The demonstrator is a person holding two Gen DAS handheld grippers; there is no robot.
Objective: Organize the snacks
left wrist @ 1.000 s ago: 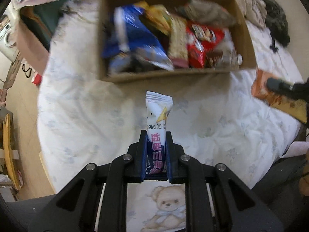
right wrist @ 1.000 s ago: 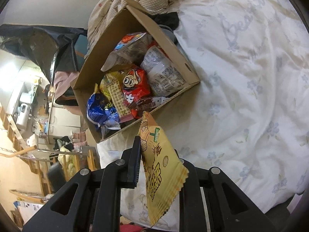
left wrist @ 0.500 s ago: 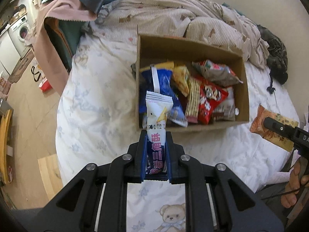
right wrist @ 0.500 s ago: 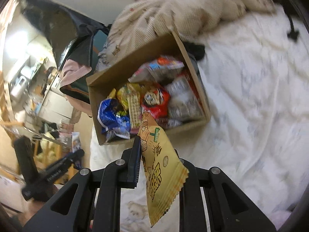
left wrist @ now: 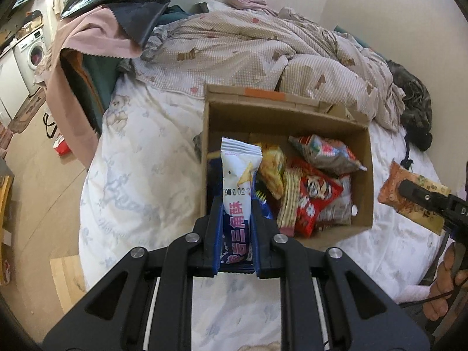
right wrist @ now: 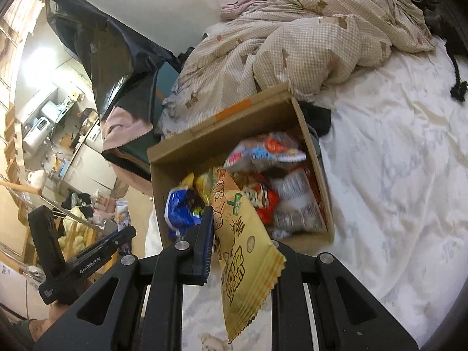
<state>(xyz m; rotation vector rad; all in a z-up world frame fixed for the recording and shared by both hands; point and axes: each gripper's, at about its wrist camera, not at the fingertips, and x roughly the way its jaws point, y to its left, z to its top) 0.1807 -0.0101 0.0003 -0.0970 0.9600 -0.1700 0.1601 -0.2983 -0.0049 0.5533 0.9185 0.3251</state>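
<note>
A cardboard box (left wrist: 367, 181) full of snack packets sits on the white bed sheet; it also shows in the right wrist view (right wrist: 222, 143). My left gripper (left wrist: 236, 204) is shut on a white and blue snack packet (left wrist: 237, 175), held upright in front of the box's near left corner. My right gripper (right wrist: 234, 219) is shut on a yellow snack packet (right wrist: 245, 248), held near the box's front edge. The right gripper with its packet (left wrist: 409, 199) shows at the right of the left wrist view. The left gripper's body (right wrist: 87, 251) shows at the lower left of the right wrist view.
A rumpled checked quilt (left wrist: 263, 46) lies behind the box. Pink cloth and a black plastic bag (left wrist: 111, 0) hang at the bed's left side. The bed edge drops to a wooden floor (left wrist: 32, 175) at left. Dark clothing (left wrist: 415, 108) lies at far right.
Both grippers have drawn back and up from the box, so the box looks smaller and the quilt and wall came into view. Both still hold their packets.
</note>
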